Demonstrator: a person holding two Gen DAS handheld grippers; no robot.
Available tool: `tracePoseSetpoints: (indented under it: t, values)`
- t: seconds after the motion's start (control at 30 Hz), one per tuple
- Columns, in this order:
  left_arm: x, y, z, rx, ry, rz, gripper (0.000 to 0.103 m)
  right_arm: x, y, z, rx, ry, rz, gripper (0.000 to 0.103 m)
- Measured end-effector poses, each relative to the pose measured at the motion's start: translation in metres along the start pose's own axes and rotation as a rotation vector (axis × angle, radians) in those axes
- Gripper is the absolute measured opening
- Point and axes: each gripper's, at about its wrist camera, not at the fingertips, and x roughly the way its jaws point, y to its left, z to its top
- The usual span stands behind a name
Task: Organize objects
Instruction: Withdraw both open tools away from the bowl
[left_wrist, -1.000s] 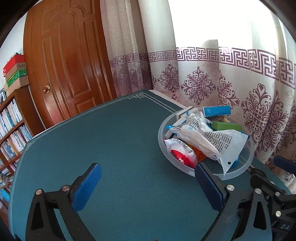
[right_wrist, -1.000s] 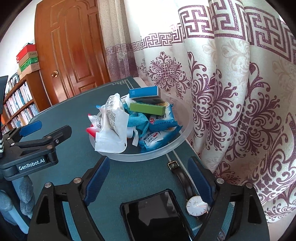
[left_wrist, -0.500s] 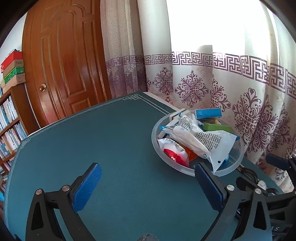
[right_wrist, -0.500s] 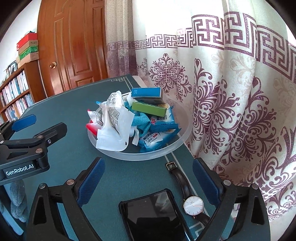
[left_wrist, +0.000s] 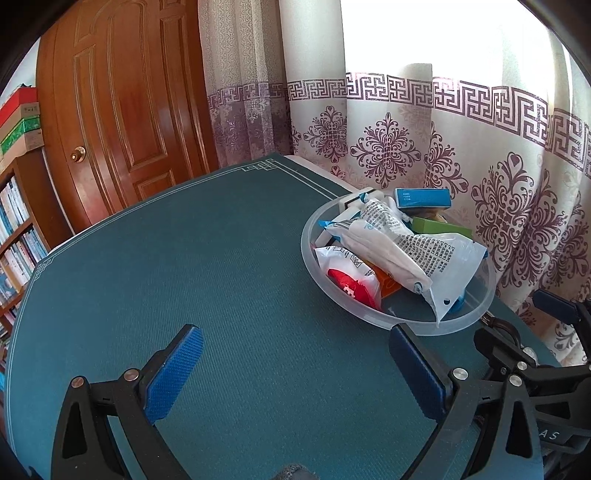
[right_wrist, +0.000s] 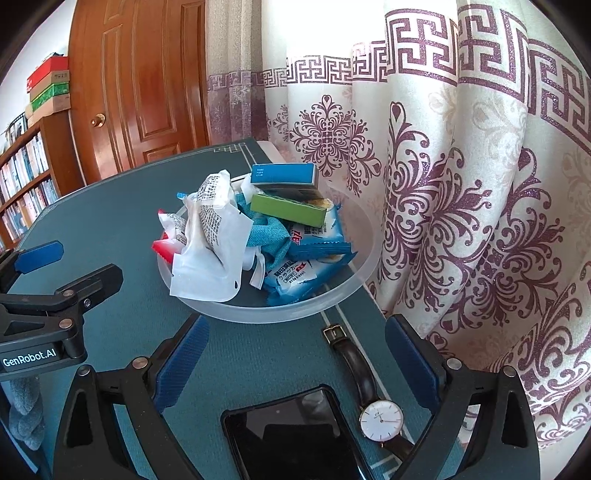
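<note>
Right wrist view: bowl (right_wrist: 354, 284), watch (right_wrist: 380, 421) and phone (right_wrist: 291, 439) crowd the table's curtain-side edge.

"GenRobot.AI" on left hand-held gripper (right_wrist: 70, 266); snack packets' (right_wrist: 306, 273) print too small to read.

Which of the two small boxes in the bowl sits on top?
The blue box; it tops the pile, while the green box lies lower and nearer the right gripper.
</note>
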Motion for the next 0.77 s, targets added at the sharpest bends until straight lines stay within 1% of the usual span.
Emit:
tracePoseSetpoints:
  t: [0.23,0.77]
  values:
    - [-0.0001,0.0010,0.0000,-0.007,0.006,-0.026,0.103,0.0007,-0.0006,0.0003,0.005,0.005,0.003,0.097]
    - [-0.0017,-0.0020,-0.0008,0.002,0.001,-0.041,0.103,0.0047,0.0041,-0.0033,0.005,0.006,0.010,0.097]
